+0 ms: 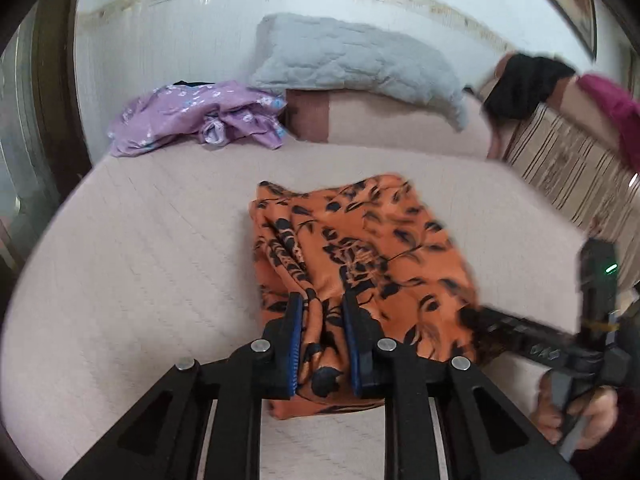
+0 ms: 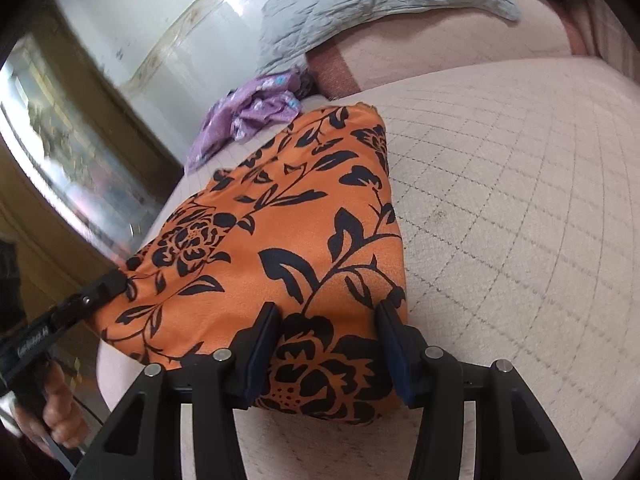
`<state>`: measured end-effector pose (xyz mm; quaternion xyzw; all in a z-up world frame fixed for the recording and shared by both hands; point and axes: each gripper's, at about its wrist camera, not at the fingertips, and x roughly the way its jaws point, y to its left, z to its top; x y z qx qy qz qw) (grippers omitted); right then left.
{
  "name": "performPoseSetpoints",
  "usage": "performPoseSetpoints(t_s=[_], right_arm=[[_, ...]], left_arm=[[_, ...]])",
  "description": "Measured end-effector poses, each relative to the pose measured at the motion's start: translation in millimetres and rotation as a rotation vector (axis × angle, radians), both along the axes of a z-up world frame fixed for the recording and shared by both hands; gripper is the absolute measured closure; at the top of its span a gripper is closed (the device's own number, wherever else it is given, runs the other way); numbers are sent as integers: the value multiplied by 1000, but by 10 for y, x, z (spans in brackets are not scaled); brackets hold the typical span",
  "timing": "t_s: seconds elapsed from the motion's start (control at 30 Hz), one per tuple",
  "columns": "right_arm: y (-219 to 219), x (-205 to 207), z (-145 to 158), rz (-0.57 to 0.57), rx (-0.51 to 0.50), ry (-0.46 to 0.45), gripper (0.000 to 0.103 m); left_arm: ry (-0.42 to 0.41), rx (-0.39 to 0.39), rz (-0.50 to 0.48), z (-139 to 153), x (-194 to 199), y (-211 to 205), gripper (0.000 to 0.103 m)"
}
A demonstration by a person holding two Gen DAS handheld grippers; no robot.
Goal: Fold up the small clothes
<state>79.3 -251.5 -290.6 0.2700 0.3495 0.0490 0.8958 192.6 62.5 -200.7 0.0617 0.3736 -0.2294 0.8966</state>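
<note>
An orange garment with a black flower print (image 1: 360,248) lies folded in a compact block on the pale quilted bed. It also shows in the right wrist view (image 2: 288,216). My left gripper (image 1: 320,308) is at its near edge with a bunched fold of the cloth between its blue pads, jaws narrowly apart. My right gripper (image 2: 328,316) is at the garment's near right corner, jaws wide apart with the cloth between them. The right gripper also shows in the left wrist view (image 1: 476,320), touching the garment's right edge. The left gripper's tip shows in the right wrist view (image 2: 116,280).
A crumpled purple flowered garment (image 1: 196,116) lies at the back left of the bed (image 1: 140,260). A grey quilted pillow (image 1: 352,56) lies at the head. A person in striped clothing (image 1: 568,168) stands at the right. A dark wooden frame (image 2: 80,168) runs along the left side.
</note>
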Motion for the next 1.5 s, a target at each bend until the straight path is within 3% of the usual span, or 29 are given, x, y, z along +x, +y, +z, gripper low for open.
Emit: performPoseSetpoints(t_s=[0.07,0.13,0.2,0.33,0.53,0.63,0.67,0.7,0.83,1.0,1.13,1.2,1.33,1.5], right_arm=[[93,-16,23,-10,-65,-12,49],[216,-18,61,2,-171,-14,49],[285,11,103,25,-243,-2,49],[73,125,246,40,-129,53,48],[28,389,723,38,-178,-50,48],[42,727,796,64,-183,-25,52],[59,874,796,73,-192,-12,55],[84,1013,780,78,-203,7,64],[98,1431,645,62,-200,71,65],[34,1841,158,48,-175,245,66],[92,1842,245,47,-215,234,66],[157,1774,366,67,-236,186,65],[286,1667,588,130,-149,71,65],[636,1769,614,227,-160,54,65]], left_arm=[[122,62,52,-238,186,31,82],[220,52,72,-421,309,95,81],[208,7,76,-389,316,127,81],[164,28,98,-371,303,120,71],[69,-12,231,-177,311,354,70],[109,-34,222,-229,354,371,69],[120,-2,215,-273,361,323,69],[115,44,203,-308,354,259,69],[75,127,172,-355,317,143,69],[104,147,179,-426,370,164,69],[96,168,176,-441,384,142,69],[94,170,175,-442,383,143,69],[89,176,176,-445,375,125,69],[91,178,181,-446,374,124,68]])
